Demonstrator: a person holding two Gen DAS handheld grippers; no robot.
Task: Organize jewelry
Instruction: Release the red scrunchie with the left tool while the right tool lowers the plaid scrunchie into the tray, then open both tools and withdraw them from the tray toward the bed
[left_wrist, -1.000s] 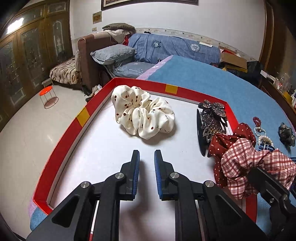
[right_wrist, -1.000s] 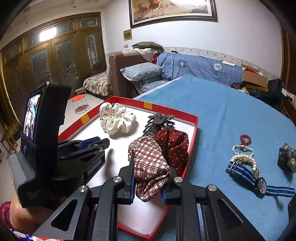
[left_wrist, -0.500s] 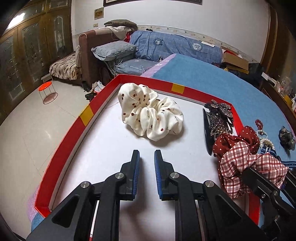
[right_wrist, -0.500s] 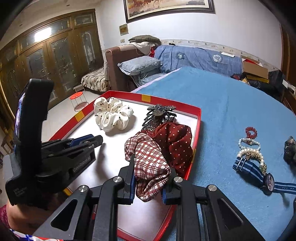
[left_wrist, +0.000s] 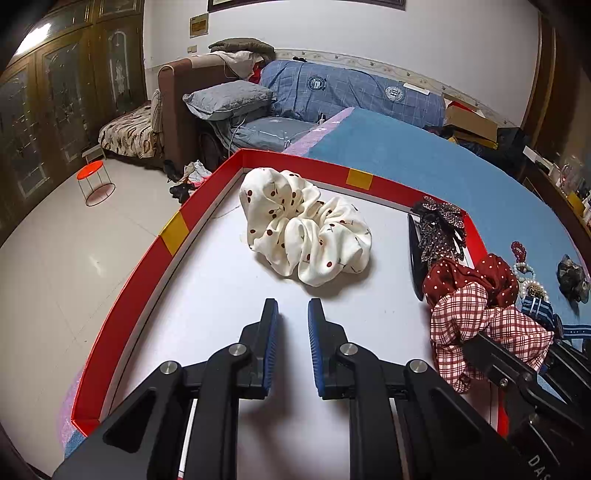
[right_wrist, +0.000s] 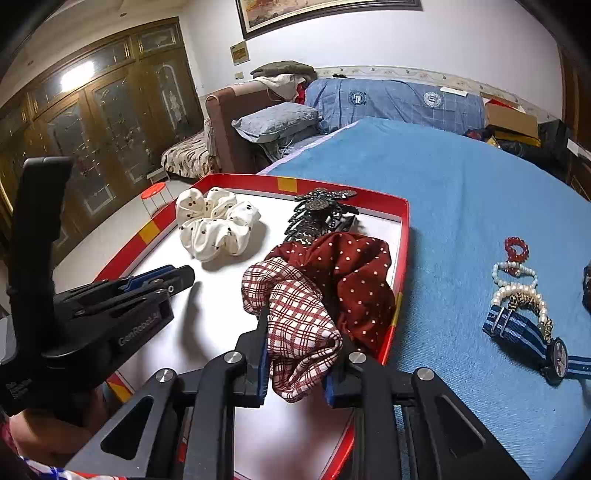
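Observation:
A red-rimmed white tray (left_wrist: 173, 232) (right_wrist: 402, 236) lies on a blue cloth. My right gripper (right_wrist: 299, 354) is shut on a red-and-white plaid scrunchie (right_wrist: 299, 321) (left_wrist: 476, 325) over the tray's right side, against a dark red dotted scrunchie (right_wrist: 354, 273) (left_wrist: 465, 275). A cream cherry-print scrunchie (left_wrist: 306, 236) (right_wrist: 218, 225) and a dark beaded hair claw (left_wrist: 436, 229) (right_wrist: 321, 214) lie in the tray. My left gripper (left_wrist: 292, 325) (right_wrist: 162, 280) hovers over the tray's bare middle, jaws slightly apart and empty.
On the blue cloth right of the tray lie a red bead bracelet (right_wrist: 516, 249), pearl bracelets (right_wrist: 517, 288), a blue striped-strap watch (right_wrist: 535, 339) and a dark hair clip (left_wrist: 572, 277). A sofa with pillows (right_wrist: 280, 122) stands behind.
Both grippers moved forward over the tray. The right one carried the plaid scrunchie further in; the left one neared the cream scrunchie.

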